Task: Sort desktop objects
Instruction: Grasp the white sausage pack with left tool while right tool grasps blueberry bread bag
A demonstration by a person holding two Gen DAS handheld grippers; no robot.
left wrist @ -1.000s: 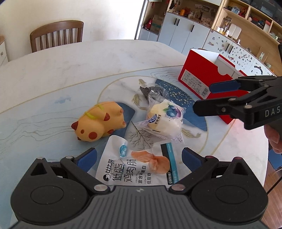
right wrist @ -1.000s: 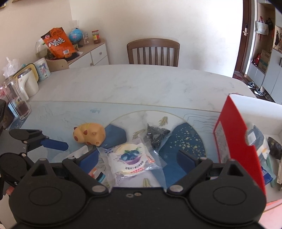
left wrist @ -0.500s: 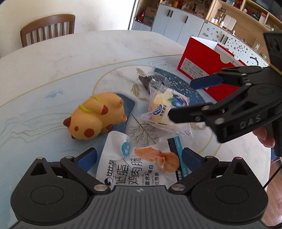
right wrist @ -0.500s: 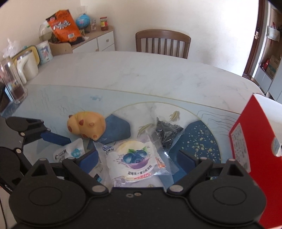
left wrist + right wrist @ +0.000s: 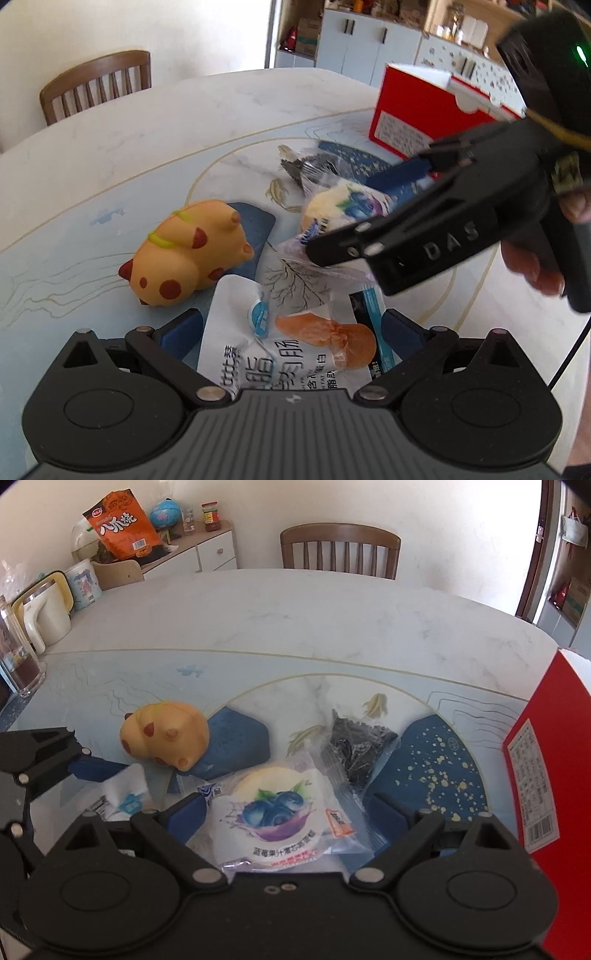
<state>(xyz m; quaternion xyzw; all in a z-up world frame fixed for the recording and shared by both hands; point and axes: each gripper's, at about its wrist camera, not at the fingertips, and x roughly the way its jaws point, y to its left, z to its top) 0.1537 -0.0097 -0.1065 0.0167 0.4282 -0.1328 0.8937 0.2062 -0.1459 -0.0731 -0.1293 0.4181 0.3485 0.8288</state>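
Note:
My right gripper (image 5: pixel 286 810) is open, its fingers on either side of a blueberry pastry packet (image 5: pixel 275 818); that packet also shows in the left wrist view (image 5: pixel 332 210), partly behind the right gripper (image 5: pixel 369 210). My left gripper (image 5: pixel 291 326) is open around a white chicken-breast packet (image 5: pixel 291 347), also in the right wrist view (image 5: pixel 122 794). An orange spotted toy animal (image 5: pixel 188 254) (image 5: pixel 166 734) lies to the left. A clear bag of dark snack (image 5: pixel 351 746) (image 5: pixel 306 166) lies beyond the pastry.
A red open box (image 5: pixel 421 114) (image 5: pixel 550 775) stands on the right of the marble table (image 5: pixel 295 620). A wooden chair (image 5: pixel 340 550) is at the far edge. A kettle (image 5: pixel 40 616), glass jar (image 5: pixel 14 653) and sideboard with snacks (image 5: pixel 122 524) are at the left.
My right gripper has come down and forward over the blueberry pastry packet, which now sits between its fingers. My left gripper has closed in on the chicken-breast packet.

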